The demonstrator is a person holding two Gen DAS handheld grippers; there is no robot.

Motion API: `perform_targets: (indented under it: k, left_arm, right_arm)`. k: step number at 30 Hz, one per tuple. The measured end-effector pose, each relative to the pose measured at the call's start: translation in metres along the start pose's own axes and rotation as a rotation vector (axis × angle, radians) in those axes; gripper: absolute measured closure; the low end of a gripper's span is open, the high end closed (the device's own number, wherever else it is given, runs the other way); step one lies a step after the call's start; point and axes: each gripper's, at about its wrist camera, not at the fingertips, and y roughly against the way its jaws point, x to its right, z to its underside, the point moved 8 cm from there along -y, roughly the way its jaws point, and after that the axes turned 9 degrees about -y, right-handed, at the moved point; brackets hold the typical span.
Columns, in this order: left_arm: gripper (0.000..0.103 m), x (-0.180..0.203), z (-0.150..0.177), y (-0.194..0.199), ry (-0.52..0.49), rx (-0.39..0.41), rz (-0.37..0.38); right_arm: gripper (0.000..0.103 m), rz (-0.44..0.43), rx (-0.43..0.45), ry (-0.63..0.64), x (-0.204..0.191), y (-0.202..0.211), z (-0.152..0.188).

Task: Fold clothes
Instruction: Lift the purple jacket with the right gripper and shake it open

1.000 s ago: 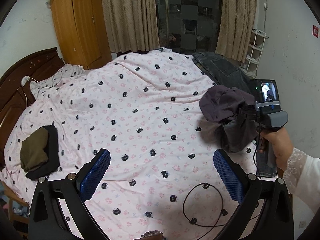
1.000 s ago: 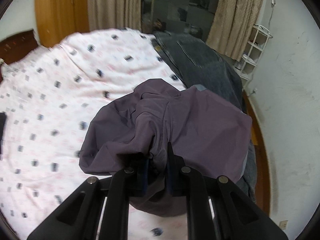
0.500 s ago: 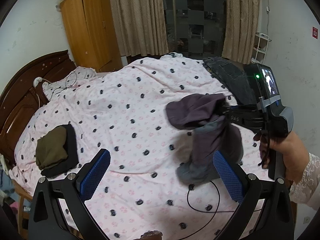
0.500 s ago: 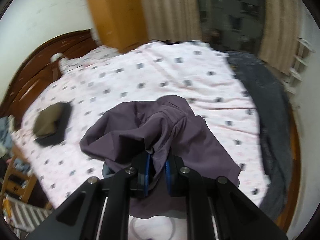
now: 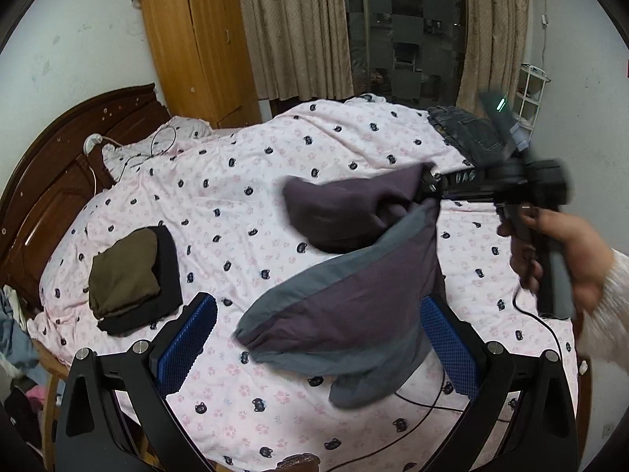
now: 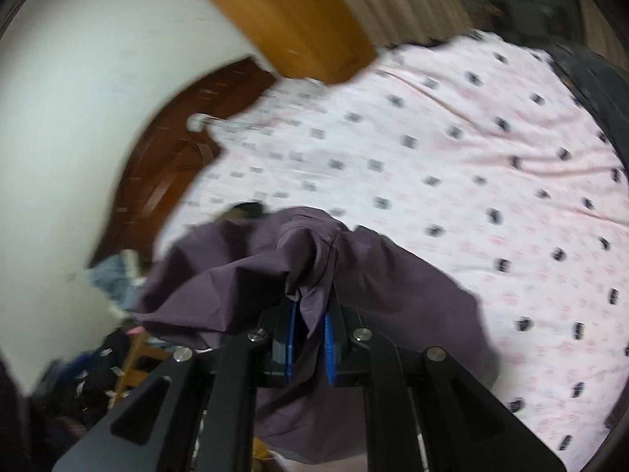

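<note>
A purple garment (image 5: pixel 346 295) with grey trim hangs in the air over the pink patterned bed (image 5: pixel 243 181), blurred. My right gripper (image 6: pixel 308 338) is shut on a bunched fold of that purple garment (image 6: pixel 314 275); in the left wrist view the right gripper (image 5: pixel 428 190) is held by a hand (image 5: pixel 558 247) at the right. My left gripper (image 5: pixel 318 334) stands open low in the frame, its blue pads (image 5: pixel 188 338) wide apart. The cloth hangs in front of its right finger, not gripped. A folded stack of olive and black clothes (image 5: pixel 129 279) lies on the bed's left edge.
Dark jeans (image 5: pixel 468 137) lie at the bed's far right corner. A black cable (image 5: pixel 424 409) loops across the near part of the bed. A wooden headboard (image 5: pixel 47 181) and wardrobe (image 5: pixel 196 43) stand at the left, curtains behind. Clutter lies on the floor at the left.
The right gripper swung the purple garment leftward over the bed and lifted it; the cloth now hangs lower and wider in front of the left gripper. The left view has shifted too.
</note>
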Motion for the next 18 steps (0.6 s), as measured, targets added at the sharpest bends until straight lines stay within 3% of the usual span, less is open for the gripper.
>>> perform_targets:
  k: [5,11,15,18]
  left_arm:
    - [0.001,0.003,0.009,-0.012,-0.01,-0.021,0.021]
    - [0.001,0.016,0.015,-0.024,-0.026,-0.041,0.066]
    - [0.001,0.024,0.011,-0.024,-0.038,-0.031,0.094]
    - [0.001,0.031,0.006,-0.026,-0.049,-0.025,0.103]
  right_arm:
    - [0.091,0.274,-0.054,-0.06,0.128,-0.042,-0.02]
    - [0.091,0.515,-0.1,-0.187,0.267,-0.033,-0.027]
    - [0.082,0.798,-0.186,-0.234,0.346,-0.017,-0.003]
    - [0.075,1.007,-0.199,-0.268,0.384,0.001,0.018]
